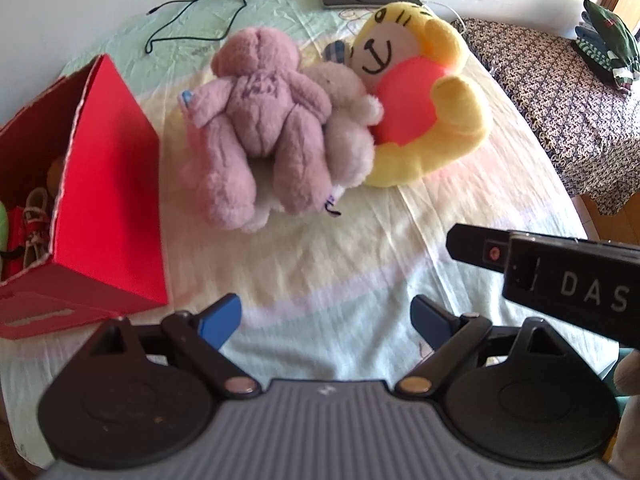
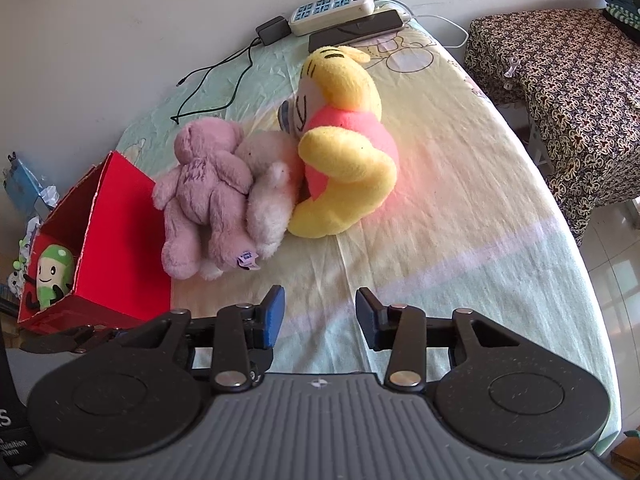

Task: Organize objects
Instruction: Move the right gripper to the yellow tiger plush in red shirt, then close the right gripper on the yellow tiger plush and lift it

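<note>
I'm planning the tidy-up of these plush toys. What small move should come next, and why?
Probably ease the left gripper forward over the pink bear: its jaws are open and empty, the bear lies nearest the red box, which already holds toys.

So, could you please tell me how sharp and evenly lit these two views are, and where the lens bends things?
Left wrist view: slightly soft throughout, the pink bear fuzzy, the bed edge bowed by the fisheye. Right wrist view: sharper, the yellow plush crisp, sunlight bright on the sheet, the wall curved, corners dark.
</note>
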`<move>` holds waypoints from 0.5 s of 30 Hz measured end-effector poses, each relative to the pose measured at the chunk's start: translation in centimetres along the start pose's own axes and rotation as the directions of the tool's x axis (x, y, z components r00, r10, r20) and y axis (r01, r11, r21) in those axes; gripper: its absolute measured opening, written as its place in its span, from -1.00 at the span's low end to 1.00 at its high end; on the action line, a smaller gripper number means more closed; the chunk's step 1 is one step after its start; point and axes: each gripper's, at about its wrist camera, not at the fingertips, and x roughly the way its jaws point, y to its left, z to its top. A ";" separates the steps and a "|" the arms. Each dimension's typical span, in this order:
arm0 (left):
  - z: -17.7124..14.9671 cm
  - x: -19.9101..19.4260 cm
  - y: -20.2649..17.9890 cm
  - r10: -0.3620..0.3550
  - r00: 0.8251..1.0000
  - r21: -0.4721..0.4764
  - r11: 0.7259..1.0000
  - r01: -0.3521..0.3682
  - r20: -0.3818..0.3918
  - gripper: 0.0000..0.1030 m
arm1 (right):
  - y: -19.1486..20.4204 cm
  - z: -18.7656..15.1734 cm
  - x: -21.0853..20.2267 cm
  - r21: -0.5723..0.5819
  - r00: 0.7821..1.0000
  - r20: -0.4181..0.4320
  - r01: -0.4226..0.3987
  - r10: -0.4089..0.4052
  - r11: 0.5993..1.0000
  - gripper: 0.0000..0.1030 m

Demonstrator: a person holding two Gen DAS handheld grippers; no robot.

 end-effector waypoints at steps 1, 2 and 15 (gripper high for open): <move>0.1 0.0 -0.1 -0.001 1.000 0.002 1.000 0.001 0.001 0.78 | -0.2 0.0 0.0 0.004 1.000 0.001 0.000 0.000 1.000 -0.16; 0.2 0.0 -0.2 -0.003 1.000 0.004 1.000 0.003 0.003 0.78 | -0.3 0.1 -0.1 0.010 1.000 0.003 -0.001 0.001 1.000 -0.16; 2.9 -1.7 -1.3 -0.128 0.987 0.078 0.990 0.121 0.096 0.78 | -3.1 2.1 -1.3 0.076 0.996 0.083 -0.051 0.045 0.996 -0.17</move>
